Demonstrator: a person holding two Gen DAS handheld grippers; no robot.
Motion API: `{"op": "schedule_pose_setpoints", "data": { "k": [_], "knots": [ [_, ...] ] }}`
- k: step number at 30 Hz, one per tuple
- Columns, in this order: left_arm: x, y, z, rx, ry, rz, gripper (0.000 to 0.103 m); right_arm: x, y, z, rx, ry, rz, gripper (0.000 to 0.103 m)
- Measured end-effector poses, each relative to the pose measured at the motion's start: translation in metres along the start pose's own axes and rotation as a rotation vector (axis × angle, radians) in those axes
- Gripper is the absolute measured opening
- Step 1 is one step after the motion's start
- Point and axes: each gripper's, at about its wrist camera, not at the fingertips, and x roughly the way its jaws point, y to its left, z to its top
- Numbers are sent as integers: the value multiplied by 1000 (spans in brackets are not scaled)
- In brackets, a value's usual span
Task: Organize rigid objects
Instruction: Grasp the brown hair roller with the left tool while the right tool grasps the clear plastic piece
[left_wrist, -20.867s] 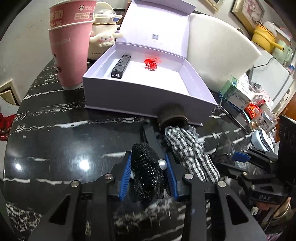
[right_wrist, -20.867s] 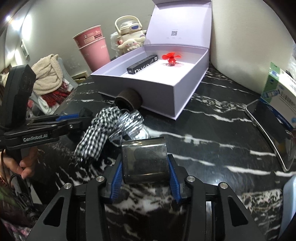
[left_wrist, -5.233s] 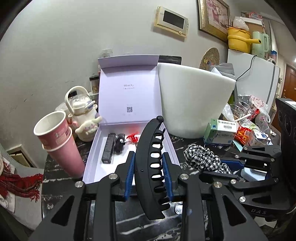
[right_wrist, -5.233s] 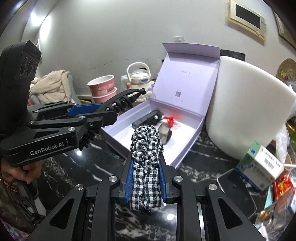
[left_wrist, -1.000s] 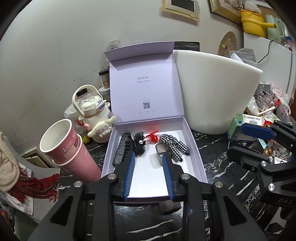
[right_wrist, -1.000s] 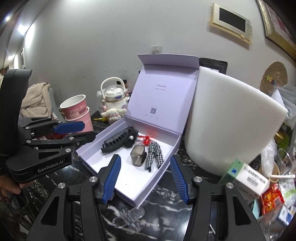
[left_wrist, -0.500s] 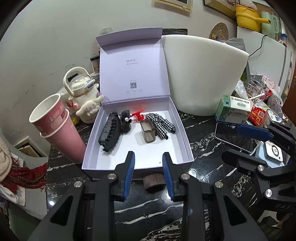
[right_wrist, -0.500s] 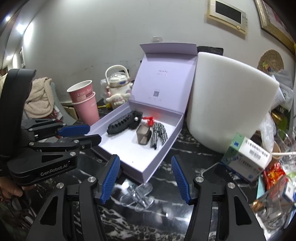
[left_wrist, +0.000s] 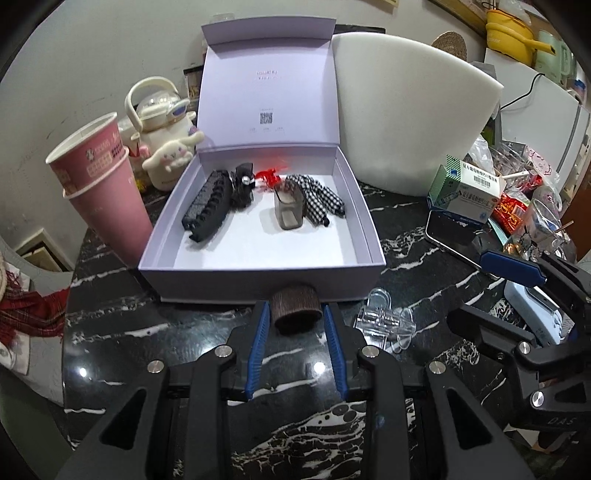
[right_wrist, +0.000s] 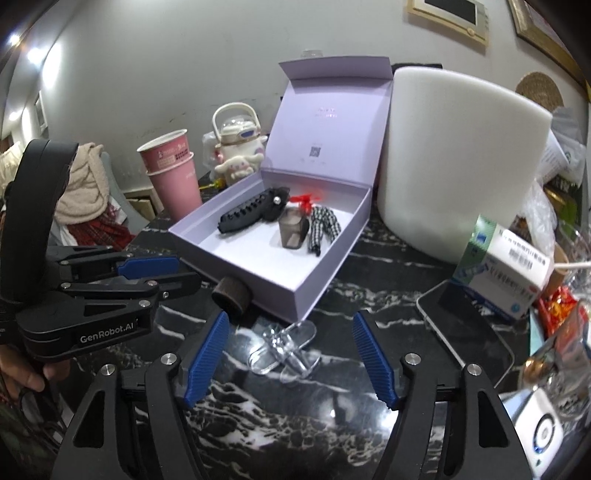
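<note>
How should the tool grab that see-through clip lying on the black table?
Take the clear clip across its narrow middle hinge, coming down from above. It lies flat with wide loops at each end, so the middle fits best between the open right tool, which I think is nearest.

Black claws with ribbed blue pads, silver screws, "GenRobot.AI" lettering.
</note>
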Motion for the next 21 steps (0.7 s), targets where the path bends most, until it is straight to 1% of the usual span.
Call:
{"op": "schedule_pose_setpoints", "data": {
  "k": [3, 4, 13, 14, 16, 18, 21],
  "knots": [
    [6, 4, -6, -29, 26, -64, 30, 5, 3, -8, -12, 16, -6, 71],
    [7, 5, -9, -40, 34, -72, 30, 7, 3, -11, -11, 24, -6, 71],
    [27, 16, -22, -73, 81, -56, 30, 31, -1, -29, 47, 91, 18, 76],
    [29, 16, -22, -76, 80, -59, 30, 34, -1, -31, 50, 100, 19, 77],
    [28, 18, -21, -83, 74, -83, 30, 42, -2, -34, 44, 121, 12, 82],
    [28, 20, -18, -89, 67, -104, 30, 52, 0, -38, 19, 145, -8, 83],
    [30, 22, -14, -95, 55, -112, 30, 63, 0, -41, 7, 172, -4, 84]
  ]
}}
